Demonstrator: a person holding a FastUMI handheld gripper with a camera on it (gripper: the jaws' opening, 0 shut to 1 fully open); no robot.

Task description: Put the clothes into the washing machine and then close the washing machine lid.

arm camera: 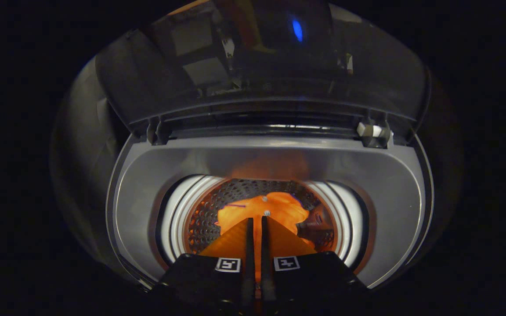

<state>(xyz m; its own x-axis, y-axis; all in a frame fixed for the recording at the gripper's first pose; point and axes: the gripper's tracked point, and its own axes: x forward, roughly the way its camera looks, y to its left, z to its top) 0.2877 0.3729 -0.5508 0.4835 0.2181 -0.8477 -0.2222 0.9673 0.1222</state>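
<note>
I look down into the washing machine's perforated drum point(204, 215). An orange garment point(275, 210) lies bunched in the drum, right at my fingertips. My gripper point(257, 219) is over the drum opening with its fingers drawn together to a thin slit, and orange cloth shows in that slit. The dark see-through lid point(262, 66) stands raised behind the opening.
The grey top surround point(147, 184) rings the drum opening. A white hinge piece point(374, 131) sits at the lid's right corner. A dark shape point(316, 224) rests inside the drum to the right of the garment. The surroundings are dark.
</note>
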